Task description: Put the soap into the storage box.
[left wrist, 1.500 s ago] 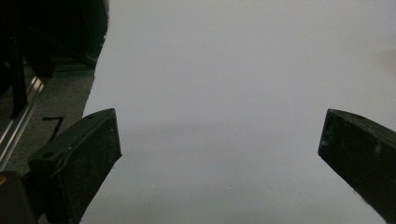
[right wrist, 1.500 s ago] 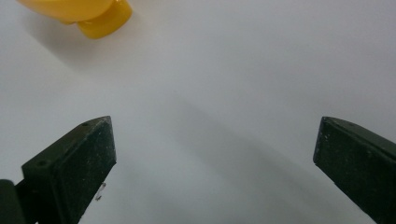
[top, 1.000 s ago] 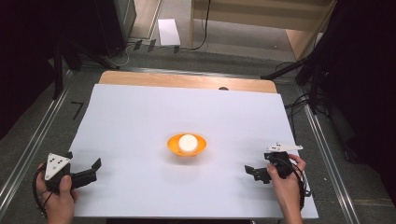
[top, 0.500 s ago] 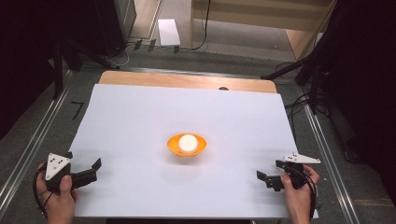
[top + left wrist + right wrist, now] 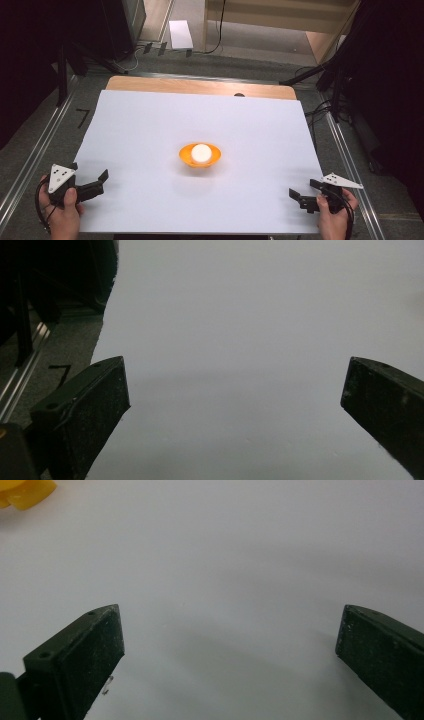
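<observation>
An orange bowl (image 5: 200, 156) with a white round object (image 5: 200, 152) inside sits in the middle of the white sheet (image 5: 150, 125). My left gripper (image 5: 102, 182) rests at the sheet's near left corner, open and empty, held by a hand. At the near right corner my right gripper (image 5: 299, 194) is also open and empty, its jaws pointing left. In the left gripper view the open gripper (image 5: 235, 390) faces bare white sheet. In the right gripper view the open gripper (image 5: 230, 635) faces the sheet, with the orange bowl (image 5: 25, 492) at the top left corner.
The sheet covers a wooden table (image 5: 200, 86) whose far edge shows. Metal rails (image 5: 30, 165) run along both sides. Dark stands and cables (image 5: 320, 80) lie on the floor beyond the table, with a white box (image 5: 180, 34) farther back.
My right gripper has drawn back toward the near right corner of the sheet, away from the bowl. The left gripper has stayed still.
</observation>
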